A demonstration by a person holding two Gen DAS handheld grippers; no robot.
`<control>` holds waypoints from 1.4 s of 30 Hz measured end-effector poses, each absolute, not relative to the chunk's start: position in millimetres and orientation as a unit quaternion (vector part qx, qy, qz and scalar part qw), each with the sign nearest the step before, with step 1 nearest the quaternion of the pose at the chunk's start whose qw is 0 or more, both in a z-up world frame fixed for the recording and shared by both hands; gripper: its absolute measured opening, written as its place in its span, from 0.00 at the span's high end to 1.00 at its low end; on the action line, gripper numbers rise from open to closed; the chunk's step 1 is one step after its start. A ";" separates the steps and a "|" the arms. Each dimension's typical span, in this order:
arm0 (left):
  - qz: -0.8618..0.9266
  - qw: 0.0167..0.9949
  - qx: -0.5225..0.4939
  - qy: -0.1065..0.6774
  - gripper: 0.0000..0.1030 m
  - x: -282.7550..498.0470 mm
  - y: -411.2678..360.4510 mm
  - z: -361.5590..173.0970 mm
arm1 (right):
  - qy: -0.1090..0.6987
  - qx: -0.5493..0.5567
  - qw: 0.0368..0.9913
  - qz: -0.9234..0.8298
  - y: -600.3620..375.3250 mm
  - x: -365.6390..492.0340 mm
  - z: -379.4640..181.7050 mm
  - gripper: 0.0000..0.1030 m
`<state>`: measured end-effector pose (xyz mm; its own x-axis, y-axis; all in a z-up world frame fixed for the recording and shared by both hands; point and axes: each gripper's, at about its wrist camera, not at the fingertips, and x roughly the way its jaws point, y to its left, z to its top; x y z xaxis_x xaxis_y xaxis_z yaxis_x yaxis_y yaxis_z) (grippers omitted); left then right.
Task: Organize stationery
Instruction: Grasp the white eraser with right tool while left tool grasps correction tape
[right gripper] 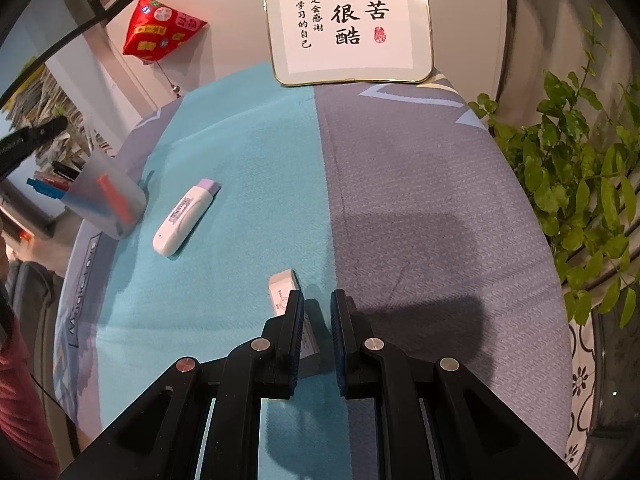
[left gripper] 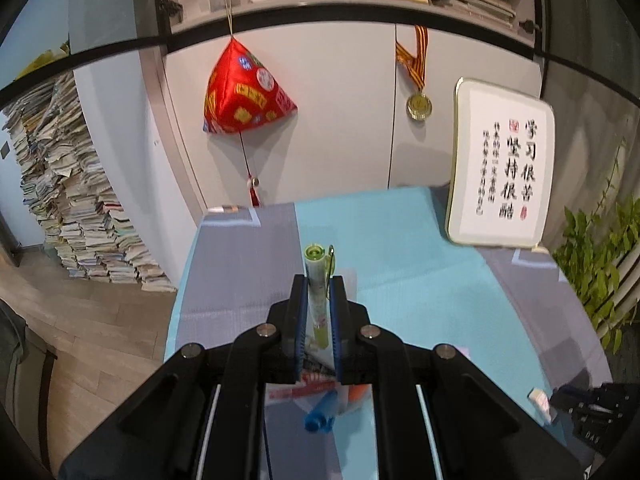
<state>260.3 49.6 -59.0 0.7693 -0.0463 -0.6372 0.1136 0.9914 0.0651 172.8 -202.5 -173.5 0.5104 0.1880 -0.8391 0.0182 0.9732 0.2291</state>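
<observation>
My left gripper (left gripper: 319, 280) is shut on a pen (left gripper: 316, 268) with a yellow-green cap that sticks out past the fingertips. It hangs over a frosted pen cup (right gripper: 108, 196) holding blue, black and orange pens, seen blurred under the jaws as the cup (left gripper: 340, 400). A white and purple correction tape (right gripper: 186, 216) lies on the teal cloth right of the cup. My right gripper (right gripper: 317, 296) stands low over the cloth, shut with nothing between its fingers. A white eraser (right gripper: 282, 286) lies beside and partly under its left finger.
A teal and grey cloth (right gripper: 400, 200) covers the table. A framed calligraphy panel (right gripper: 348, 20) leans at the back edge. A leafy plant (right gripper: 580, 184) stands off the right side. A red pouch (left gripper: 244, 92) hangs on the cabinet. Stacked papers (left gripper: 72, 200) stand left.
</observation>
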 end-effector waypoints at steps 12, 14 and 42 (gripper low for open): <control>-0.068 0.947 0.056 0.309 0.77 212.8 43.8 -40.3 | 0.493 0.102 0.862 0.064 -196.0 166.4 -173.9 0.88; -0.081 0.948 0.070 0.298 0.69 197.7 35.6 -39.6 | 0.495 0.098 0.861 0.063 -195.2 166.7 -175.3 0.88; -0.155 0.880 0.120 0.433 0.59 231.5 -56.5 -170.3 | 0.485 0.034 0.871 0.068 -183.6 179.0 -178.3 0.83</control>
<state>231.5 -56.5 -170.3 0.5776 -0.1699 -0.7985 0.3771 0.9230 0.0763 179.0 -183.6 -178.3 0.5196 0.1522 -0.8408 -0.0861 0.9883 0.1257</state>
